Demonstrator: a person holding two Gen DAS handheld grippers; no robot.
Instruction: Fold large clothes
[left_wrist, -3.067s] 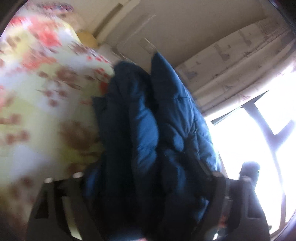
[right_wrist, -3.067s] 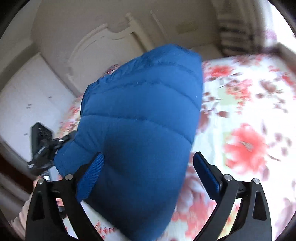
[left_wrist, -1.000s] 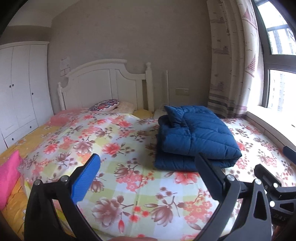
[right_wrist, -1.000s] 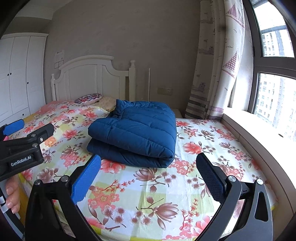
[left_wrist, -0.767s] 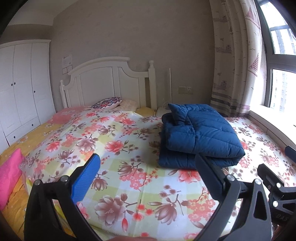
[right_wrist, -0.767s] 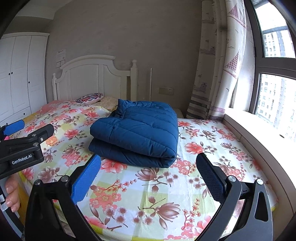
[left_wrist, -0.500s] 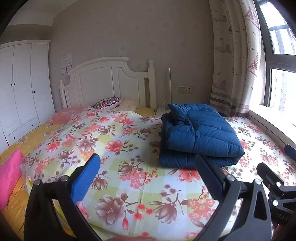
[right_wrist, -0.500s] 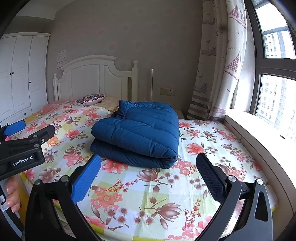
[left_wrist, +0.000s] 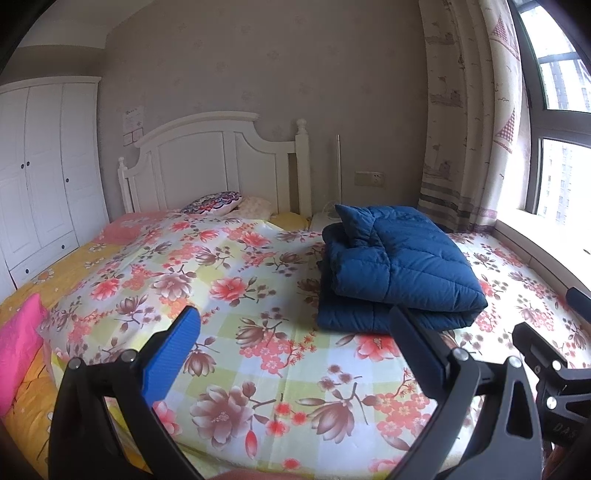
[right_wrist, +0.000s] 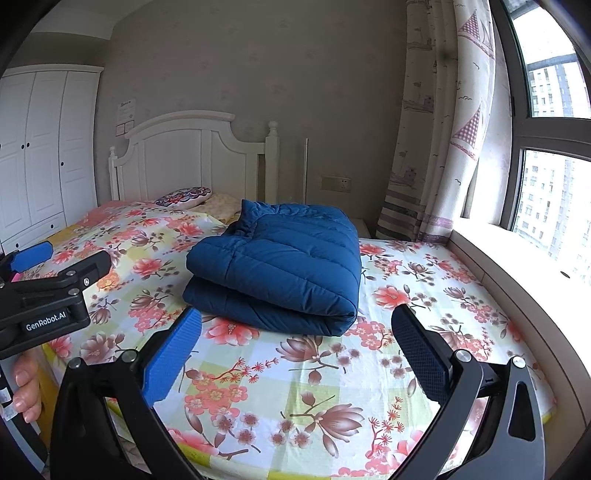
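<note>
A blue quilted down jacket (left_wrist: 395, 266) lies folded in a thick rectangular bundle on the floral bed cover (left_wrist: 229, 295). It also shows in the right wrist view (right_wrist: 280, 266), at the middle of the bed. My left gripper (left_wrist: 295, 336) is open and empty, held back from the foot of the bed, apart from the jacket. My right gripper (right_wrist: 295, 336) is open and empty too, also short of the jacket. The left gripper's body shows at the left edge of the right wrist view (right_wrist: 48, 295).
A white headboard (left_wrist: 207, 166) and pillows (left_wrist: 218, 203) are at the far end. A white wardrobe (left_wrist: 40, 170) stands on the left. A curtain (right_wrist: 436, 129) and a window sill (right_wrist: 517, 266) run along the right. A pink cushion (left_wrist: 18, 339) lies at the bed's left corner.
Three seconds ago both grippers were at the jacket, handling it. Now it lies folded on the bed and both grippers are open and drawn back; over the last second they barely moved.
</note>
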